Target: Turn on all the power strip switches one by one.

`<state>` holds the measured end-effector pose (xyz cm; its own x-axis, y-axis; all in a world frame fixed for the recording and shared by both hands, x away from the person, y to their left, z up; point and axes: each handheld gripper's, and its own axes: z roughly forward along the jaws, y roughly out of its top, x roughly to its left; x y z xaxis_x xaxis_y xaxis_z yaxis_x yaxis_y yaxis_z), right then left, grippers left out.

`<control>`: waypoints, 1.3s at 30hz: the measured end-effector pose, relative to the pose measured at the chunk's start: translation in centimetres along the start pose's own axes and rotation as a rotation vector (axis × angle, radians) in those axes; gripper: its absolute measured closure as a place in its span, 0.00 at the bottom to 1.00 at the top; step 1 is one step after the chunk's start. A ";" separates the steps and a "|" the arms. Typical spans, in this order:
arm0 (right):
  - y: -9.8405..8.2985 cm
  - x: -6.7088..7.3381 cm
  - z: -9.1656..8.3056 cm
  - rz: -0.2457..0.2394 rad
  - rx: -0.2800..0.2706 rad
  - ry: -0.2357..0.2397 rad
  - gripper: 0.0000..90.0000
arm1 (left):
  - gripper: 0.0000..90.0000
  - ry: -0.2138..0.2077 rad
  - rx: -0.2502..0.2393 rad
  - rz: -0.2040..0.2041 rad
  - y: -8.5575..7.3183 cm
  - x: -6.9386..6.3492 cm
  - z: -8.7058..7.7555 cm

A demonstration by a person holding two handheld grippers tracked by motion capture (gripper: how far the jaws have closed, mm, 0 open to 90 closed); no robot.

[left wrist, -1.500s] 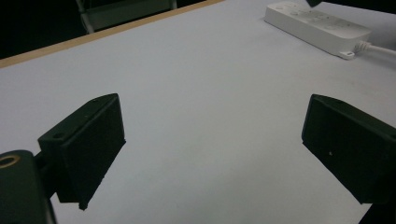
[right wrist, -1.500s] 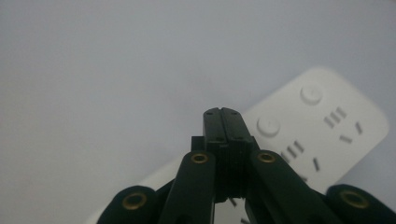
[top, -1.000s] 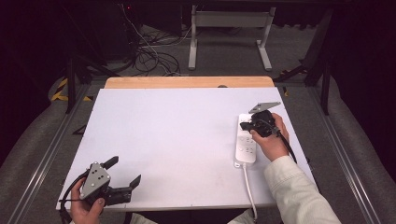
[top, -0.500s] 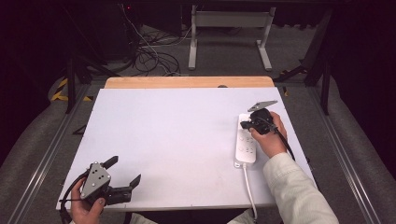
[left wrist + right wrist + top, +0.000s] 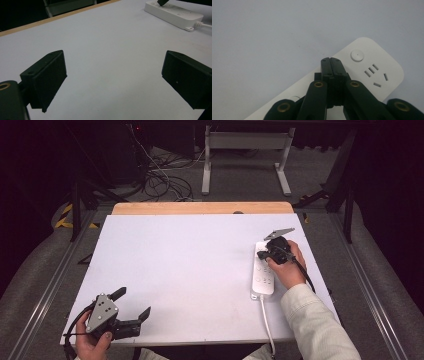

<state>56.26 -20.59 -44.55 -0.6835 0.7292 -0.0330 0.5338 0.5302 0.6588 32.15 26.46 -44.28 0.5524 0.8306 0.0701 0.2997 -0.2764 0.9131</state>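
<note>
A white power strip (image 5: 263, 273) lies at the right side of the white table top (image 5: 190, 270), its cord (image 5: 267, 325) running off the near edge. My right gripper (image 5: 262, 254) hovers over the strip's far end, jaws shut together with nothing between them. In the right gripper view the closed tips (image 5: 333, 65) sit just beside the strip's round button (image 5: 357, 55) and its sockets (image 5: 375, 75). My left gripper (image 5: 134, 304) rests at the near left corner, jaws wide open and empty; its pads (image 5: 47, 77) frame bare table, with the power strip (image 5: 175, 14) far off.
A wooden strip (image 5: 200, 208) borders the table's far edge. Beyond it stand a metal frame (image 5: 245, 155) and loose cables (image 5: 165, 180) on the floor. Grey rails run along both sides of the table.
The right gripper has shifted slightly over the power strip's far end. The left gripper has kept still.
</note>
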 end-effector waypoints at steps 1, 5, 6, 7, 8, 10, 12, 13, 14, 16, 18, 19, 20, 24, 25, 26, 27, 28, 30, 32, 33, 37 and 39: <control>0.0 0.0 0.0 -0.001 -0.001 -0.001 1.00 | 0.07 0.000 0.000 0.000 0.0 0.0 0.0; -0.1 0.1 0.0 -0.002 0.001 -0.004 1.00 | 0.07 0.000 0.000 0.000 0.0 0.0 0.0; -0.1 0.1 0.0 0.001 0.001 -0.003 1.00 | 0.07 0.002 0.001 0.006 0.0 0.0 0.0; -0.1 0.1 0.1 0.005 -0.001 -0.002 1.00 | 0.07 0.003 0.000 0.006 0.0 0.0 0.0; -0.2 0.1 0.1 0.008 -0.002 -0.001 1.00 | 0.07 0.004 0.000 0.009 0.0 0.0 0.0; -0.2 0.1 0.1 0.006 0.000 0.002 1.00 | 0.07 0.004 -0.001 0.009 0.0 0.0 0.0; -0.2 0.3 0.1 0.003 -0.002 -0.010 1.00 | 0.07 0.003 -0.001 0.008 0.0 0.0 0.0; -0.2 0.4 0.2 0.004 0.000 -0.014 1.00 | 0.07 0.001 -0.002 0.003 0.0 0.0 0.0; -0.2 0.4 0.2 0.004 0.003 -0.014 1.00 | 0.07 0.002 -0.003 0.006 0.0 0.0 0.0; -0.2 0.3 0.2 0.013 0.002 -0.010 1.00 | 0.07 -0.001 -0.002 0.005 0.0 -0.1 -0.1; -0.3 0.3 0.2 0.019 0.000 -0.010 1.00 | 0.07 -0.002 -0.003 0.004 0.0 0.0 -0.1; -0.2 0.4 0.2 0.018 0.000 -0.013 1.00 | 0.07 0.001 -0.001 0.009 0.0 0.0 -0.1; -0.2 0.4 0.2 0.015 0.003 -0.015 1.00 | 0.07 0.001 -0.001 0.007 0.0 0.0 -0.1; -0.3 0.4 0.3 0.023 0.001 -0.015 1.00 | 0.07 0.000 0.000 0.012 0.0 0.0 -0.1; -0.4 0.4 0.3 0.033 -0.004 -0.012 1.00 | 0.07 0.000 -0.001 0.012 0.0 0.0 -0.1; -0.5 0.4 0.4 0.041 -0.005 -0.014 1.00 | 0.07 0.000 -0.002 0.009 0.0 0.0 -0.1; -0.5 0.4 0.4 0.044 -0.010 -0.017 1.00 | 0.07 -0.003 -0.005 0.001 0.0 -0.1 -0.1; -0.5 0.6 0.4 0.044 -0.011 -0.026 1.00 | 0.07 -0.003 -0.008 0.002 0.0 -0.1 -0.2; -0.4 0.8 0.4 0.030 -0.013 -0.036 1.00 | 0.07 -0.002 -0.007 0.004 0.0 -0.1 -0.2; 0.1 0.8 0.0 0.006 -0.014 -0.037 1.00 | 0.07 -0.003 -0.006 0.000 0.0 -0.1 -0.2; 0.3 0.8 -0.6 0.018 -0.065 -0.028 1.00 | 0.07 -0.003 -0.005 -0.001 0.0 0.0 -0.2; 1.4 0.8 -2.1 0.029 -0.128 -0.007 1.00 | 0.07 0.003 -0.003 0.008 0.1 0.1 0.0; 1.6 0.8 -2.1 0.020 -0.117 -0.009 1.00 | 0.07 0.001 -0.003 0.005 0.0 0.0 -0.1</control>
<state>55.52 -20.01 -41.93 -0.6688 0.7430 -0.0255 0.4850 0.4620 0.7425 32.13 26.52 -44.22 0.5526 0.8301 0.0749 0.2946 -0.2787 0.9141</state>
